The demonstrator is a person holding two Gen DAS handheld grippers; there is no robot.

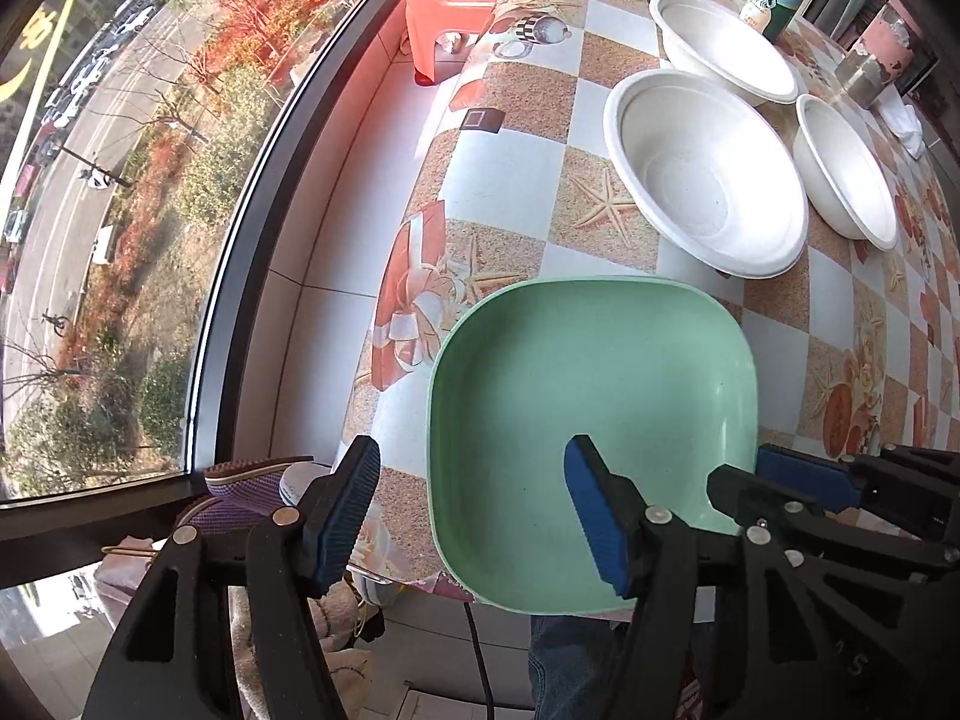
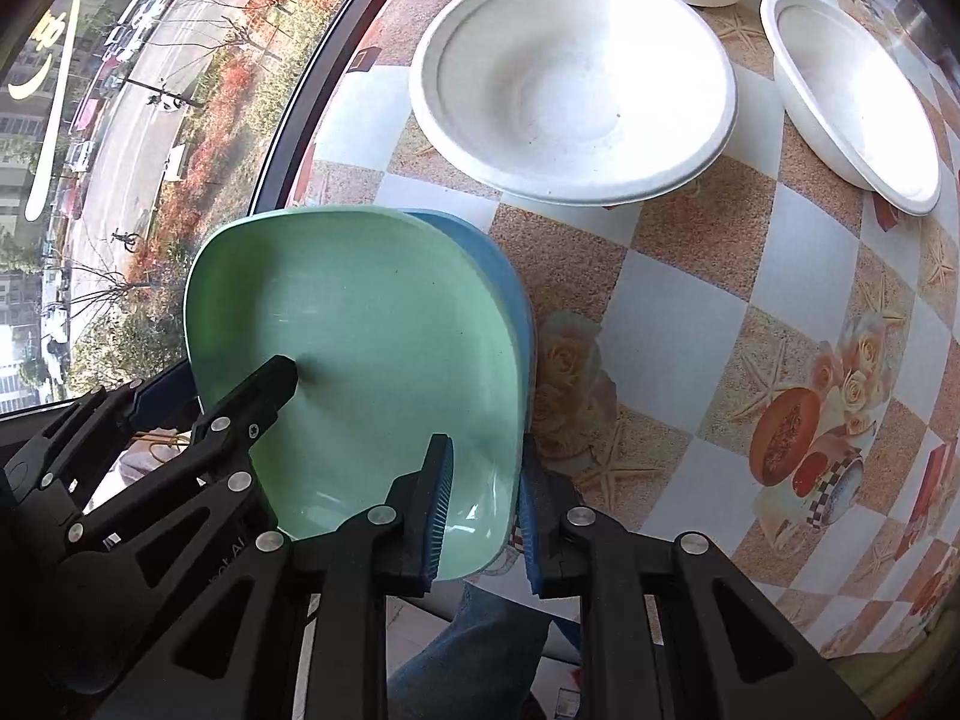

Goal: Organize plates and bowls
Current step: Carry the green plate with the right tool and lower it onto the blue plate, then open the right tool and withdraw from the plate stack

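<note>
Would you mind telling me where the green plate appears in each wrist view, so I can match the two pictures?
Left wrist view: the green plate fills the lower centre, at the table's near edge, with the left tongs straddling its left rim.
Right wrist view: it sits lower left, on a blue plate, with the right tongs at the stack's near right rim.
Shared landmark: the large white bowl just beyond the plate.

Mint-green plate (image 1: 591,420) over blue plate (image 2: 510,300), 3 white bowls (image 1: 702,174) — tablecloth (image 1: 528,120) checked white and sandy, starfish, roses.
</note>
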